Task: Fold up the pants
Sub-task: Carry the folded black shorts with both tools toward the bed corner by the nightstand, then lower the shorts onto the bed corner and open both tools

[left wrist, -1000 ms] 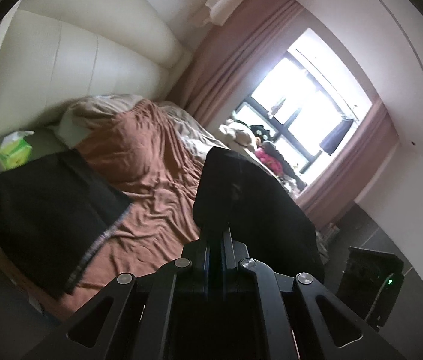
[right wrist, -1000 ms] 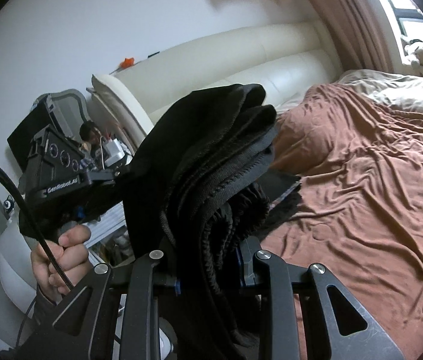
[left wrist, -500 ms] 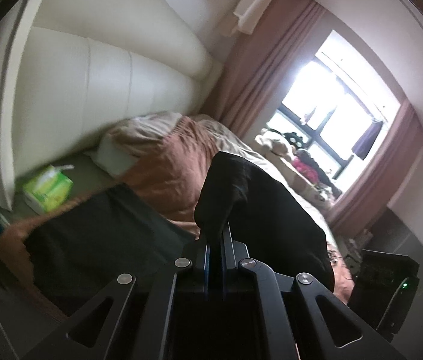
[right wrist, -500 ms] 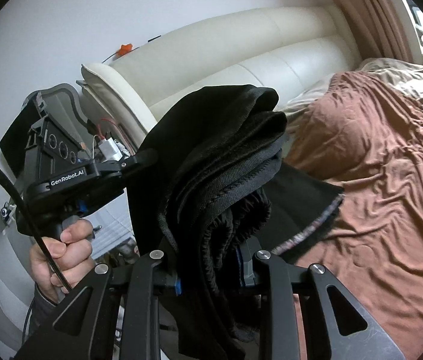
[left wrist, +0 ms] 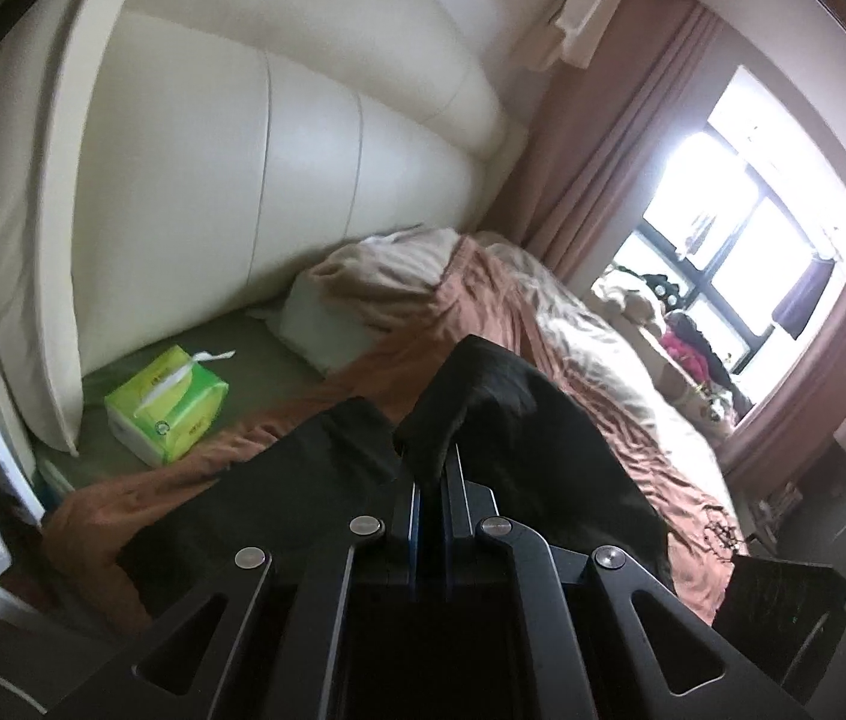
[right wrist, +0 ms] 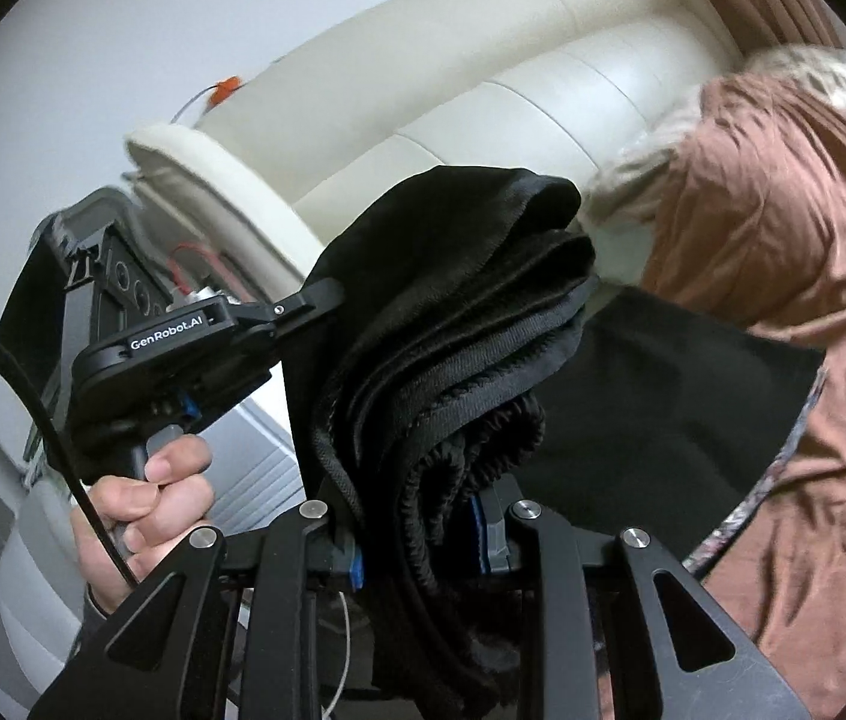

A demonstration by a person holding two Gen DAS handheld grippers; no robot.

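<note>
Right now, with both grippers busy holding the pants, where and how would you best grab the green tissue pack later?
Grip the green tissue pack across its two long sides, coming down from above. It lies flat by the headboard with a tissue sticking up from its top slot, so a grip lower on the sides should miss it.

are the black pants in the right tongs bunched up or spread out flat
Bunched up: the right tongs clamp several stacked layers of the black pants.

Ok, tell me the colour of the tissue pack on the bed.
Bright green and white tissue pack, clearest in the left wrist view.
</note>
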